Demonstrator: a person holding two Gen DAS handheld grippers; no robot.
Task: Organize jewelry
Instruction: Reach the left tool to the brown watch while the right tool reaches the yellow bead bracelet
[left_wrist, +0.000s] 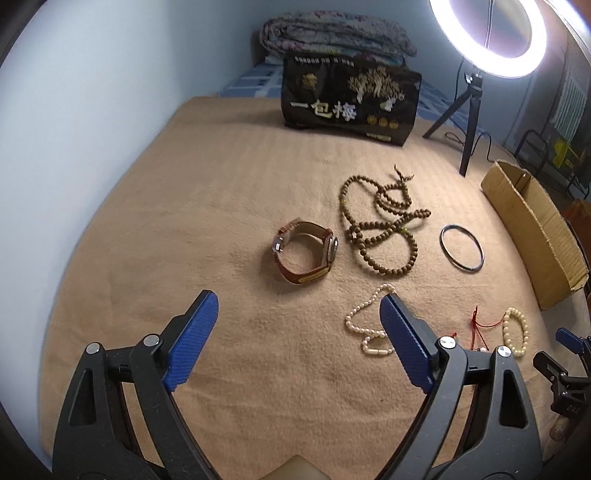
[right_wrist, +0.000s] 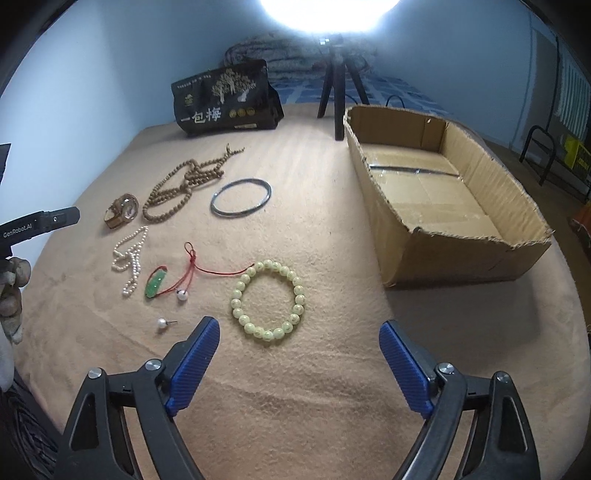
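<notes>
Jewelry (right_wrist: 267, 301) spread on blanket (right_wrist: 295, 387), box (right_wrist: 461, 254) beside

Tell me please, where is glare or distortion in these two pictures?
Left wrist view: the ring light glares at the top right. Right wrist view: it blows out the top edge, hazing the tripod. Both views: fisheye bending; the cardboard box looks curved.

Two bracelets (right_wrist: 268, 302) (right_wrist: 241, 197) — one watch (right_wrist: 122, 212)
</notes>
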